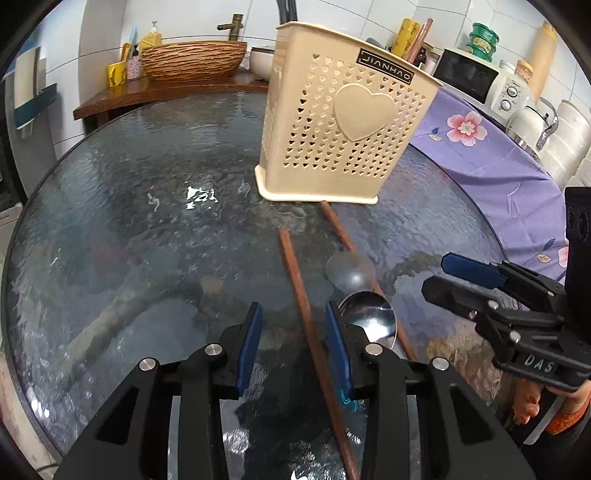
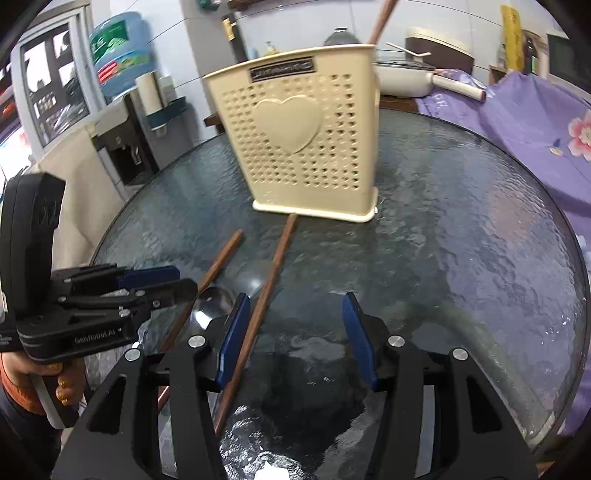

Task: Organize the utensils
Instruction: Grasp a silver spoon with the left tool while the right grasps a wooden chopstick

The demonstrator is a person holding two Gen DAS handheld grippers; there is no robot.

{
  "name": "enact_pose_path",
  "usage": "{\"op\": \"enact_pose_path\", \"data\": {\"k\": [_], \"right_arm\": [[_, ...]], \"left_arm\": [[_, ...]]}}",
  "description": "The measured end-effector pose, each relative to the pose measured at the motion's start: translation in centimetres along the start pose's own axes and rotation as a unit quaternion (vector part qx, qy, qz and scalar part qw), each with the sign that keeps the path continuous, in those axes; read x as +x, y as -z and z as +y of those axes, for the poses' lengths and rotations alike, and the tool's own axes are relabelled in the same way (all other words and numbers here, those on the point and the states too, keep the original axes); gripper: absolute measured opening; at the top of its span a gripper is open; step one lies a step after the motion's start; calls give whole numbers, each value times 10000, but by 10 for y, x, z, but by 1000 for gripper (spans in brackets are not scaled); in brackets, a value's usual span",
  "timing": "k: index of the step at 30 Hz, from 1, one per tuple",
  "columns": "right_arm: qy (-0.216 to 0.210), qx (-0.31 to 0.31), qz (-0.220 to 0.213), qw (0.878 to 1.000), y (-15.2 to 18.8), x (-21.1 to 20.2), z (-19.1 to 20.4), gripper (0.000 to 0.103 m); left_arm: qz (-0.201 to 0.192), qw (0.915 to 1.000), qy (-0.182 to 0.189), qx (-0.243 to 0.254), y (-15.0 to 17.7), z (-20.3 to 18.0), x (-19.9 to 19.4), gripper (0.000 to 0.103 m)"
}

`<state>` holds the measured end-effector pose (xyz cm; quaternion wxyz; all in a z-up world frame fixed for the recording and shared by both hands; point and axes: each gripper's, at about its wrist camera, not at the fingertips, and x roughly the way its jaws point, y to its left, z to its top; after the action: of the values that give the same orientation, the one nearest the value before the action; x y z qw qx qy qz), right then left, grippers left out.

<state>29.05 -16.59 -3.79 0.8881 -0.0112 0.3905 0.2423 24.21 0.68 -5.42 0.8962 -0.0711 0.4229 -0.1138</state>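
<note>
Left gripper is seen part open around one wooden chopstick, pads not touching. The steel spoon lies just right of it, over the second chopstick. Cream utensil holder stands behind on the glass table. Right gripper is half open, empty.

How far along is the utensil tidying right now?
Hardly started, though one brown stick already rises behind the holder. In hand: the left gripper straddles one chopstick on the glass table, pads not touching it. Left: that chopstick, the second one and the metal spoon. The right gripper is empty.
</note>
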Motion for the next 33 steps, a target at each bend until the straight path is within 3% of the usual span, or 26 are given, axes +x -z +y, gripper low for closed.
{"op": "enact_pose_path", "data": {"k": [4,10,13,22,25,28,31,33], "right_arm": [[108,-39,52,9999,0,6,3,52],[71,125,236,9996,-27,28,3,35],[147,132,266,9995,-40,44,9,34],[707,-18,487,9963,-60,87,28,32],[932,-338,521,9937,-61,93,38,21],[863,-417,588,9937,-61,92,39,11],[792,-520,601,9937,-58,89,35,9],[691,-555,615,9942,-50,83,27,8]], "left_arm": [[-118,9998,93,112,3,-10,-11,34],[-223,9985,95,499,10,-36,-16,34],[-165,9987,90,464,13,-36,-14,34],[-122,9981,190,582,23,-46,-16,34],[-99,9979,194,607,24,-49,-14,34],[-109,9979,203,613,23,-50,-14,35],[-114,9978,187,618,21,-51,-11,36],[-157,9978,134,625,19,-50,-10,43]]}}
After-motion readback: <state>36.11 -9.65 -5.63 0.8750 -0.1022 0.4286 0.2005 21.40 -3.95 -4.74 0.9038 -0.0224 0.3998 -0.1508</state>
